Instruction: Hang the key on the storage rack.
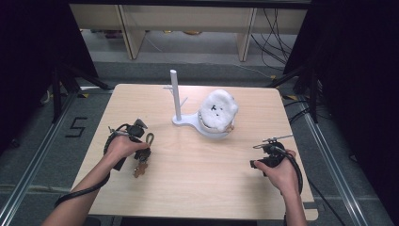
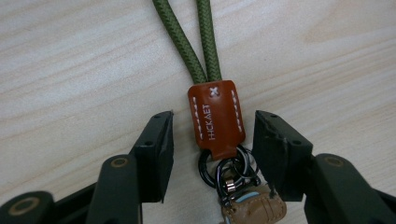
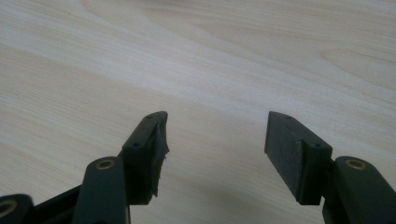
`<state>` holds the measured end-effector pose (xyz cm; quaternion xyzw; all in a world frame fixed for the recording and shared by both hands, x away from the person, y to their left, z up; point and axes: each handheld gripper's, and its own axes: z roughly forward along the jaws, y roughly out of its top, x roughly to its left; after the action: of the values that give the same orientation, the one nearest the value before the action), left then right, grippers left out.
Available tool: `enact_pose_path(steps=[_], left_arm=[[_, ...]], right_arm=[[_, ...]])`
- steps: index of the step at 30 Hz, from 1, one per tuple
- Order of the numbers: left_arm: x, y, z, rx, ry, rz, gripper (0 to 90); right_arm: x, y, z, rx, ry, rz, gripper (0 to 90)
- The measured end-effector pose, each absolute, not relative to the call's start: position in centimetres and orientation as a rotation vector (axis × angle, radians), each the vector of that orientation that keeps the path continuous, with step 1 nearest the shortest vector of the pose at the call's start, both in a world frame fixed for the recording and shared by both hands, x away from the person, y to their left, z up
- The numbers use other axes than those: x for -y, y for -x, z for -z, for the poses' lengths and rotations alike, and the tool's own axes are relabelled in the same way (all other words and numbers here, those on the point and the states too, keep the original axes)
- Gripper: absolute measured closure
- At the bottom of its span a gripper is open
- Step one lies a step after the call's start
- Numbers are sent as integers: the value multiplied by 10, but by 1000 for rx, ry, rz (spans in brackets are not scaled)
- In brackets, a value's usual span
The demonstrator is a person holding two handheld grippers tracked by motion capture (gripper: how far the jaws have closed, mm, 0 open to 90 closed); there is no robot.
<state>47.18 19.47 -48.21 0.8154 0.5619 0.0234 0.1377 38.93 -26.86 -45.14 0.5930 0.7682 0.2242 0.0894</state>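
**Keychain tab sits between the left jaws, not yet pinched**

Pale wood-grain table fills the middle of a dim room, with shelving legs and loose cables on the grey floor behind it. Near its far centre stands a white peg stand with a fluffy white toy resting on its base.

The keychain lies on the table at the person's left, under the left gripper, well apart from the right gripper, so the left hand is plainly the nearer one. In the left gripper view the keychain's long axis runs straight away from the gripper: the green cord loop stretches off ahead, the brown leather tab lies squarely in the gap, and the metal rings and a tan clasp piece trail back toward the camera. The jaws stand at a middling width, one on each side of the tab, with bare wood visible between each pad and the leather; they straddle it without gripping. Closing across the tab's short width looks like the coming move.

The high view gives the layout but hides the tab beneath the hand; the left gripper view settles the gap. In the right gripper view the right gripper holds its jaws wide over bare table, with nothing between them.
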Motion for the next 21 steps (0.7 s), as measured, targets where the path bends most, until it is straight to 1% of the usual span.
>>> enact_pose_path(steps=[3,7,9,10,11,12,14,15,16,17,21], left_arm=[[-192,-473,483,-1637,-2344,-77,488],[-189,-473,482,-1632,-2378,-104,522],[-189,-474,485,-1539,-2431,-169,537],[-189,-473,484,-1540,-2451,-207,542],[-185,-471,485,-1575,-2413,-188,550],[-184,-470,485,-1586,-2408,-186,556],[-183,-470,484,-1565,-2439,-178,588],[-184,-471,484,-1520,-2464,-214,606],[-183,-469,484,-1531,-2456,-184,622],[-181,-468,484,-1536,-2446,-189,638],[-180,-467,483,-1507,-2468,-195,664]], right_arm=[[270,-389,451,-2303,-1740,-659,400],[269,-389,451,-2288,-1761,-672,400],[269,-389,450,-2296,-1755,-673,400],[269,-389,450,-2289,-1762,-674,400],[269,-389,450,-2291,-1759,-675,400],[269,-389,450,-2292,-1754,-676,400],[270,-389,450,-2295,-1747,-679,400],[270,-389,450,-2295,-1746,-680,399],[269,-389,450,-2296,-1746,-681,400],[270,-389,450,-2297,-1744,-682,400],[269,-389,451,-2298,-1751,-688,400]])
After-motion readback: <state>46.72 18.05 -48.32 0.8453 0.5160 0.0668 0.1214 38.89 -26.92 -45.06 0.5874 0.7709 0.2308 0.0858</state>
